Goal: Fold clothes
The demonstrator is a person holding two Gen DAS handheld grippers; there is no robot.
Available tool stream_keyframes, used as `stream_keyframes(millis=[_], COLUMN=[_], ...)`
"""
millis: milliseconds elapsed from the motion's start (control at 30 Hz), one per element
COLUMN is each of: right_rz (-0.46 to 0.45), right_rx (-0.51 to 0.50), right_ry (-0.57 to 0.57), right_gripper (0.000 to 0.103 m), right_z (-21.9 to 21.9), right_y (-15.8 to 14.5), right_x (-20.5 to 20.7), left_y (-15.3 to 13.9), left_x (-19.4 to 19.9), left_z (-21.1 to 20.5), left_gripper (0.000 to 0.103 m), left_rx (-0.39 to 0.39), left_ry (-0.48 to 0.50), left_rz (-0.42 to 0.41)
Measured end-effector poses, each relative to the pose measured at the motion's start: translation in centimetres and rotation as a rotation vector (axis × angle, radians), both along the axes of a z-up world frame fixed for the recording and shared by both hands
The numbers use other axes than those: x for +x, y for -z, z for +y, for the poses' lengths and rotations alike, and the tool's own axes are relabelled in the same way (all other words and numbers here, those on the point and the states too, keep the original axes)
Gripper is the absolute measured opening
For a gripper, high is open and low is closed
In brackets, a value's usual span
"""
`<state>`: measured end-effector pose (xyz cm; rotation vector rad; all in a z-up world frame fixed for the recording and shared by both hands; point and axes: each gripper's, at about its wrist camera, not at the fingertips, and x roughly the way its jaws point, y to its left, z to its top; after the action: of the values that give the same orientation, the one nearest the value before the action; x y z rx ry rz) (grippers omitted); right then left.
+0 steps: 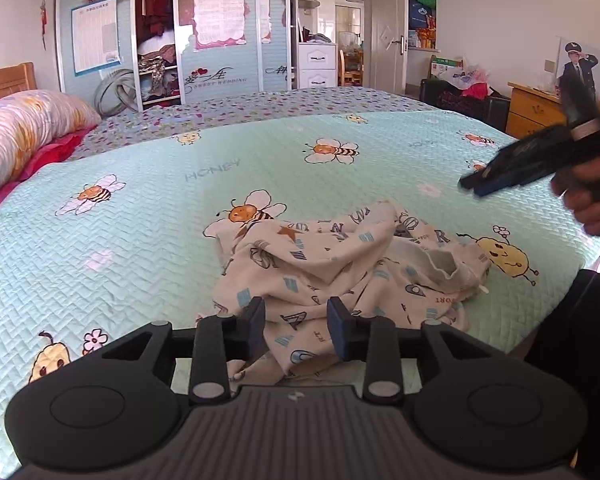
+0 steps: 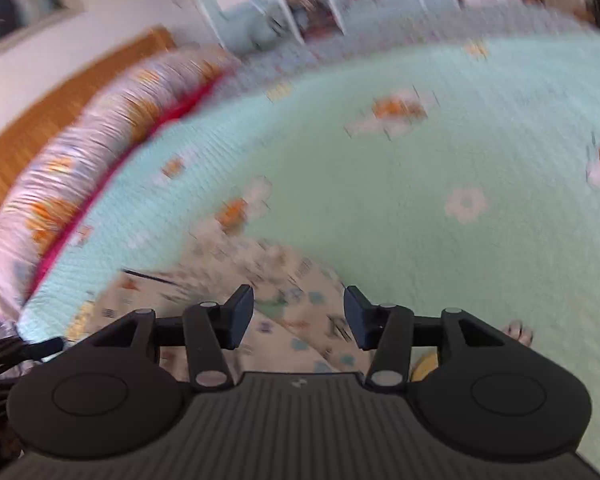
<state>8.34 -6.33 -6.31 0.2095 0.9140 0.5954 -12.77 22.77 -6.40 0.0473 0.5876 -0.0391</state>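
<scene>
Cream letter-print garment lies crumpled on the bee-patterned bed; left tongs gape around a fold (pads not pressing), right tongs wide, empty

The crumpled cream cotton garment is printed with grey letters, pale blue striped blocks and an orange-brown star. It lies on a mint-green quilted bedspread patterned with orange-and-black bees, white flowers and yellow pear figures. The long pink floral pillow shows orange blooms over a magenta sheet.

Open bedspread beyond crumpled garment
</scene>
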Motion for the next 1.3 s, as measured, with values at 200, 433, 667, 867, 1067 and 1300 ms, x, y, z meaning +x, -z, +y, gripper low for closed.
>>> stream_keyframes(millis=[200,433,667,867,1067,1300], right_rz=[0.157,-0.015,-0.263,-0.136,-0.064,-0.073], right_rx=[-0.024,-0.091,0.06,0.003,0.012,0.016], right_ry=[0.031,0.202,0.512,0.555,0.535,0.52], right_gripper=[0.052,0.002,0.002,0.004,0.006,0.007], right_z=[4.5,3.0,-9.3,-12.4,-11.5,-11.2], right_y=[5.8,2.9,-5.2,-1.9,1.0,0.5], right_x=[3.0,1.6,-1.6,-2.3,-3.2,-3.7], left_y=[0.4,0.7,0.6,0.0,-0.6,-1.2], left_x=[0.7,3.9,6.3,7.7,8.9,9.8], left_z=[-0.7,-1.0,-1.8,-4.4,-5.9,-6.8], left_gripper=[0.058,0.071,0.071,0.071,0.072,0.074], left_rx=[-0.001,-0.057,-0.097,-0.057,-0.017,-0.004], left_ry=[0.001,-0.126,-0.139,-0.084,-0.055,-0.055], left_rz=[0.038,0.159,0.206,0.212,0.213,0.203])
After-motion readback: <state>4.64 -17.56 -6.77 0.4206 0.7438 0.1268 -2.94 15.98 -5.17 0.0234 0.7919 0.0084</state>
